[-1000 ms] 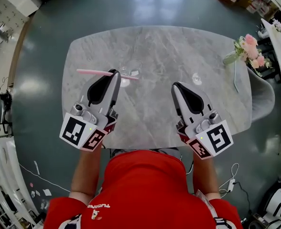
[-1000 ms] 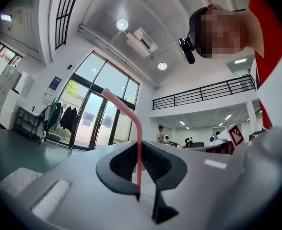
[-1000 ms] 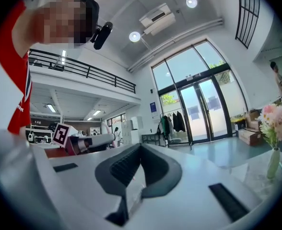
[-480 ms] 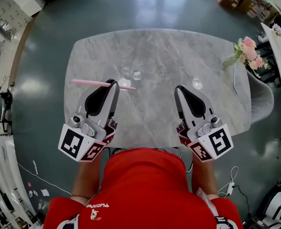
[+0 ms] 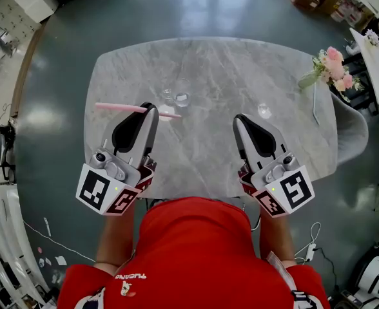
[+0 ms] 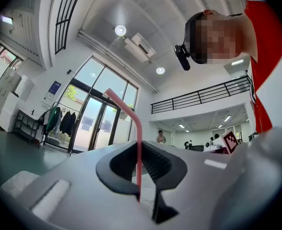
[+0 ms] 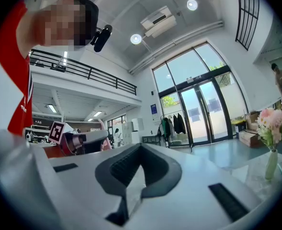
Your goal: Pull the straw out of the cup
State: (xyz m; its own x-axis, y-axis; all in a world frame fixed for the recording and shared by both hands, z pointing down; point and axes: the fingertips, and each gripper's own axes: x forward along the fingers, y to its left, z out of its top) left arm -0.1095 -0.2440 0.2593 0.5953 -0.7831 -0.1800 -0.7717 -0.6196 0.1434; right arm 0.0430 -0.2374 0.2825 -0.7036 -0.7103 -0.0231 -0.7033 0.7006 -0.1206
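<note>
In the head view my left gripper (image 5: 152,111) holds a pink straw (image 5: 115,107) crosswise above the grey marble table (image 5: 222,63), its jaws shut on the straw near its right end. The left gripper view shows the pink straw (image 6: 137,143) clamped between the black pads and rising to a bend. A clear glass cup (image 5: 182,98) stands on the table just beyond the straw's right tip, and the straw is outside it. My right gripper (image 5: 239,120) hovers over the table's near right part, jaws closed with nothing between them (image 7: 131,188).
A small clear glass object (image 5: 264,111) sits on the table ahead of the right gripper. A vase of pink flowers (image 5: 331,69) stands at the table's right edge. Beyond the flowers, a chair (image 5: 354,131) sits off the table's right side.
The left gripper with the straw has drawn back toward me and slightly left, away from the cup. The right gripper has stayed where it was.
</note>
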